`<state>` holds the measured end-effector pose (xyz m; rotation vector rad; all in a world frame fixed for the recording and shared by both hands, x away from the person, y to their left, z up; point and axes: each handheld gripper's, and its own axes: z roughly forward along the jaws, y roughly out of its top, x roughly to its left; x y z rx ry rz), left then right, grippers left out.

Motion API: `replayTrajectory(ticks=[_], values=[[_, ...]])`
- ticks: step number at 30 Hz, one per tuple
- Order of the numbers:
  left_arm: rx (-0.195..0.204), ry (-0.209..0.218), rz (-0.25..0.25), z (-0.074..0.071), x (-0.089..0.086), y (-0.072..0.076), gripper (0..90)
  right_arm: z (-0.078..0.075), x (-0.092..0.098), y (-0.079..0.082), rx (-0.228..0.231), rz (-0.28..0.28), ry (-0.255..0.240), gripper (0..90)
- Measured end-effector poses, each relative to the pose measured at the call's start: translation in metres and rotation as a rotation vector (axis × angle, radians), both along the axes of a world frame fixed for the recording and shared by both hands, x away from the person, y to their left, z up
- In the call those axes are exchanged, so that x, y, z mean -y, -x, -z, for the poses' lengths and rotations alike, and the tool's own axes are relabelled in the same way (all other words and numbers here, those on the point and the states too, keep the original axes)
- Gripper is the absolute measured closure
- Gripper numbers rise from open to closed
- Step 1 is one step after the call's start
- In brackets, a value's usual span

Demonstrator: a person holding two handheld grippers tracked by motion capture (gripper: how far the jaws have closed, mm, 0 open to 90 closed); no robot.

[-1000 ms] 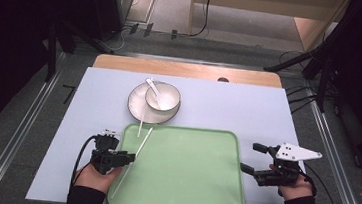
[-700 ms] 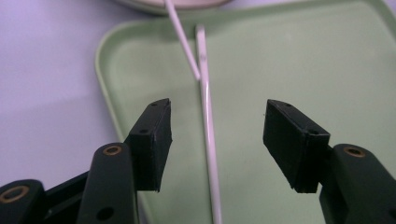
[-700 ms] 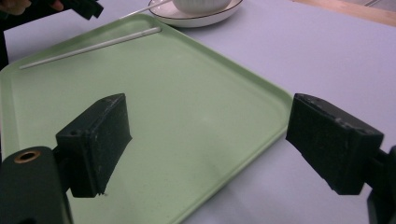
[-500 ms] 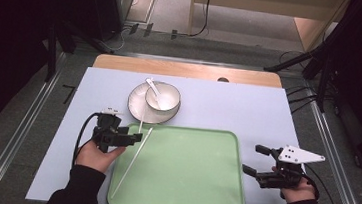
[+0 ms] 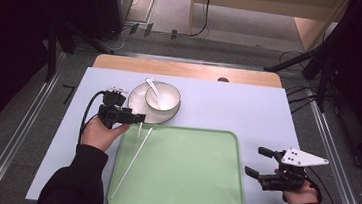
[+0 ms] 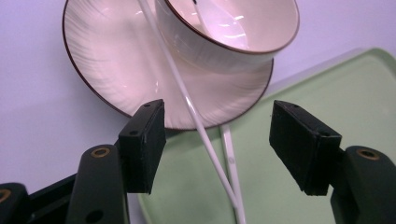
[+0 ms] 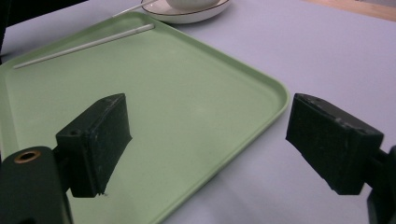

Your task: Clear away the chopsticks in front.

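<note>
While our left gripper [image 6: 217,149] has just been opening, jaws wide around two chopsticks [image 6: 201,126] whose ends are cut off, our right gripper [image 7: 208,149] gapes empty.

No readable text, label or number appears anywhere.

Two chopsticks [image 5: 130,165], one bowl [image 5: 163,97], one plate [image 5: 137,98], one tray [image 5: 186,183].

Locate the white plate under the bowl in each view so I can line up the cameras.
High view: plate sits left of centre on the table, just beyond the tray's far left corner.
Left gripper view: plate takes the upper left and centre.
Right gripper view: plate at the top edge, centre, partly cut off.
Shared landmark: green tray.
</note>
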<state>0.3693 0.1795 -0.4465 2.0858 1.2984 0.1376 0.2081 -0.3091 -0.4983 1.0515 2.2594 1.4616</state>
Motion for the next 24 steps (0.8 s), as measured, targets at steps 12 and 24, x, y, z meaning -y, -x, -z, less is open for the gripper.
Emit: replayTrajectory(ticks=[12,24], values=[[0.007,0.003,-0.007,0.014,0.010,-0.039,39.8,0.000,0.005,0.007,0.000,0.020,0.009,14.1],[-0.025,-0.052,-0.005,0.023,0.010,-0.043,45.5,0.001,0.011,0.016,-0.003,0.045,0.007,14.1]])
